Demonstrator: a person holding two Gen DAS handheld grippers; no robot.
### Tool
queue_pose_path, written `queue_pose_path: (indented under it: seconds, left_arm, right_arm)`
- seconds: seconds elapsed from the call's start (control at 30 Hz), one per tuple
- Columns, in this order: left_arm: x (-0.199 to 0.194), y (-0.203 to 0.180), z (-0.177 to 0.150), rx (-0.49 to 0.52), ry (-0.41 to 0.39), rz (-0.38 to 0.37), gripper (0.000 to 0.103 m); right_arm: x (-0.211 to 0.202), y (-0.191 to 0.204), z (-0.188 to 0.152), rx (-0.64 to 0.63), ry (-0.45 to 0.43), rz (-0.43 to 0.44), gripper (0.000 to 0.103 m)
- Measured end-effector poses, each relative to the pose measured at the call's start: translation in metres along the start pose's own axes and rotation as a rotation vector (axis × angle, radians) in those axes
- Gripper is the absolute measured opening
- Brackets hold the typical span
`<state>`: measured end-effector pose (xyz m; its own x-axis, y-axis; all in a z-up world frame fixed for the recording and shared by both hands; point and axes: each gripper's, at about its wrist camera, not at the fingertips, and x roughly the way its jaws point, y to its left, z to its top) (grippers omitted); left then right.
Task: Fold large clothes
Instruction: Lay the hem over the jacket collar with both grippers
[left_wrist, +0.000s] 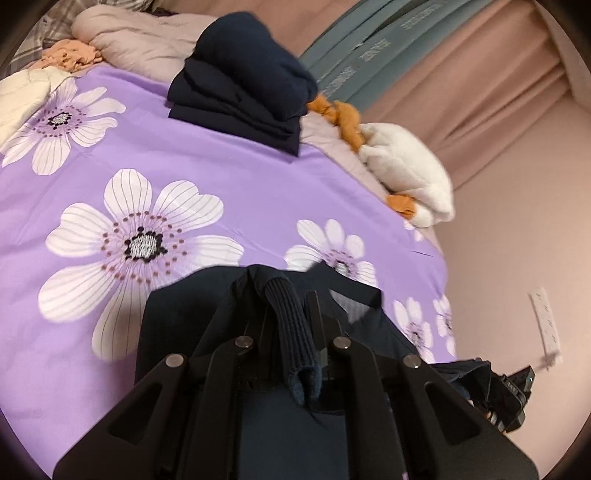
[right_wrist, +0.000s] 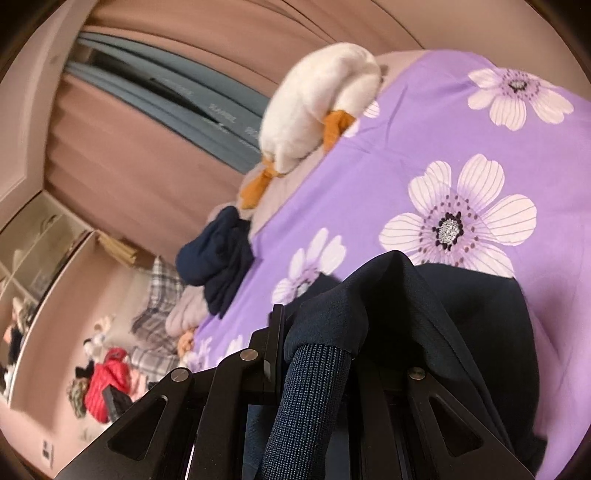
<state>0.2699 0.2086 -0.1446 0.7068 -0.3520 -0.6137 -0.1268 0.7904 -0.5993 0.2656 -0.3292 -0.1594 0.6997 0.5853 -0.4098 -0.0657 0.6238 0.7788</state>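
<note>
Both tools are gripping one dark navy garment (left_wrist: 258, 413) over the bed (left_wrist: 229, 177). Left tool (left_wrist: 293, 332) is clenched on a ribbed cuff (left_wrist: 291, 332), its jaws nearly touching with the knit bunching between them and drooping toward me. Right tool (right_wrist: 314, 354) is likewise clamped on a second ribbed cuff (right_wrist: 310, 398), which is running back between the fingers while smoother navy cloth is draping over the right finger. The garment's body is hanging below both tools and spreading onto the near part of the purple flowered sheet (right_wrist: 424, 129).

I am counting one garment in hand and one folded navy pile (left_wrist: 243, 88) lying at the far edge of the sheet, well apart from my tools. One white plush toy (left_wrist: 406, 173) with orange parts is sitting at the bed's edge near the curtains (left_wrist: 461, 85). One pale quilt (left_wrist: 140, 40) is bunching behind the pile, one cream cloth (left_wrist: 26, 96) is lying at the left, and one peach cloth (left_wrist: 74, 57) is lying just beside it. In the right wrist view, one red item (right_wrist: 107, 384) is lying on the floor beyond the bed; it is too blurred to tell what it is.
</note>
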Motion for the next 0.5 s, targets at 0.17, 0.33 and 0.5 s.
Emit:
queue_pose_path:
  seconds: [0.17, 0.33, 0.5]
  left_arm:
    - [0.050, 0.002, 0.021, -0.009, 0.038, 0.090, 0.011]
    - [0.090, 0.019, 0.032, -0.067, 0.089, 0.154, 0.011]
    - [0.124, 0.035, 0.040, -0.113, 0.121, 0.217, 0.012]
  right_arm:
    - [0.042, -0.016, 0.016, 0.026, 0.037, -0.064, 0.014]
    - [0.077, -0.038, 0.023, 0.076, 0.090, -0.115, 0.014]
    - [0.098, -0.054, 0.023, 0.105, 0.114, -0.158, 0.014]
